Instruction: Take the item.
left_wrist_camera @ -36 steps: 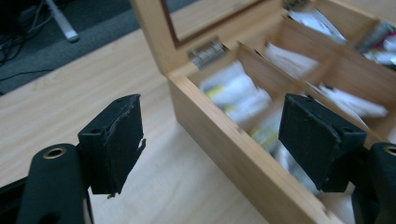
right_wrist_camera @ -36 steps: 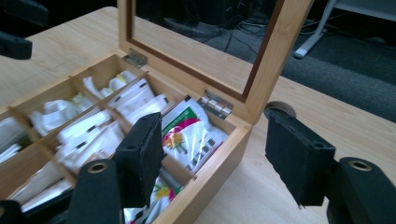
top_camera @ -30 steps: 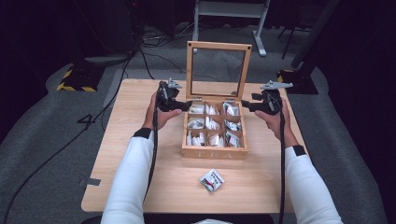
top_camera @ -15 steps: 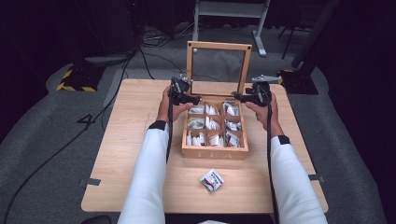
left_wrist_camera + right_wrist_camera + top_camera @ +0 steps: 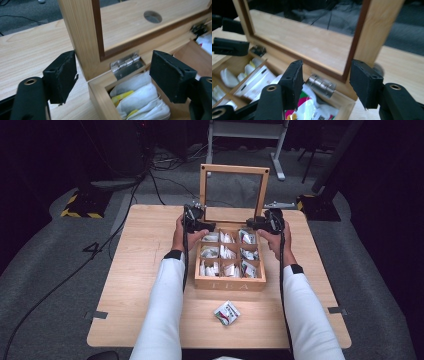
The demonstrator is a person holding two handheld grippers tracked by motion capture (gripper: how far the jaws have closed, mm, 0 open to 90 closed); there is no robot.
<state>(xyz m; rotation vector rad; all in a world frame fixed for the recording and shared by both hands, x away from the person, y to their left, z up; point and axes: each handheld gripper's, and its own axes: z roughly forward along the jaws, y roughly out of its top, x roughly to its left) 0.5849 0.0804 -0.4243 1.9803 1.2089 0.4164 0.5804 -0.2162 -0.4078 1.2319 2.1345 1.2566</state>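
Lid (image 5: 234, 169) stands upright, its lower corners between both open tongs.

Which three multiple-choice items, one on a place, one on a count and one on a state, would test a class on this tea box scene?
1. Where does the loose tea packet lie?
A. On the table in front of the box
B. Inside the box
C. On the floor

2. How many compartments does the box have?
A. Four
B. Six
C. Nine

3. How does the lid stand?
A. Shut flat
B. Upright and open
C. Taken off and lying on the table

Answers:
1 A, the packet lies on the table between the box and the person.
2 C, the dividers make three rows of three.
3 B, the framed lid rises from the hinges at the back, with the left gripper and right gripper at its lower corners.
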